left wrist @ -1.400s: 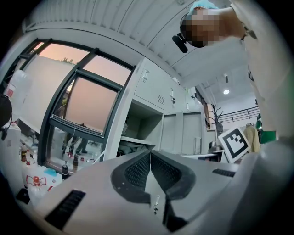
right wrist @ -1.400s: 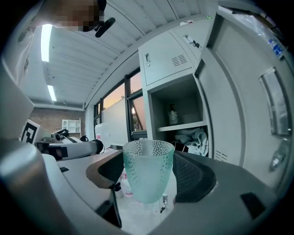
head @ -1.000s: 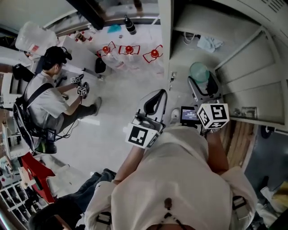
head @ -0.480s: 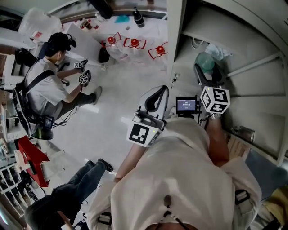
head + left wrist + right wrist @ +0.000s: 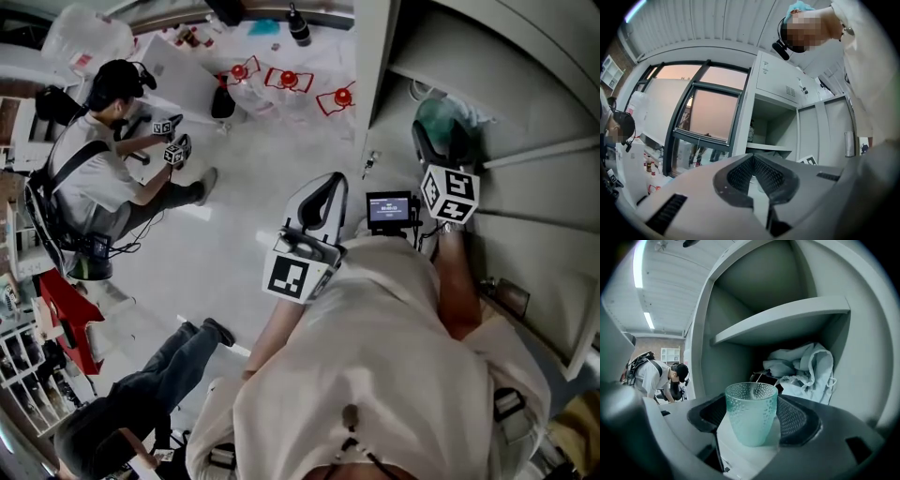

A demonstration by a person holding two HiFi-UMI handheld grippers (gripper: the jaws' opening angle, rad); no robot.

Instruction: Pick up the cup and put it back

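Note:
A teal dimpled glass cup [image 5: 751, 412] stands upright between the dark ribbed pads of my right gripper [image 5: 752, 420], which is shut on it. In the head view the cup [image 5: 434, 118] and right gripper [image 5: 442, 139] are held up at the open grey cabinet compartment [image 5: 525, 103]. In the right gripper view, a shelf board [image 5: 783, 322] lies above and behind the cup. My left gripper [image 5: 333, 183] hangs in front of my chest, left of the cabinet. Its jaws meet at the tips with nothing in them [image 5: 752, 159].
Crumpled white cloth [image 5: 806, 364] and a dark object [image 5: 764, 379] lie at the back of the compartment. The cabinet's upright edge [image 5: 375, 66] stands between my two grippers. Another person [image 5: 94, 178] crouches at the left with grippers. Red-capped items [image 5: 289, 80] sit on the floor.
My right gripper has carried the cup forward and up, closer into the cabinet compartment. The left gripper has hardly moved.

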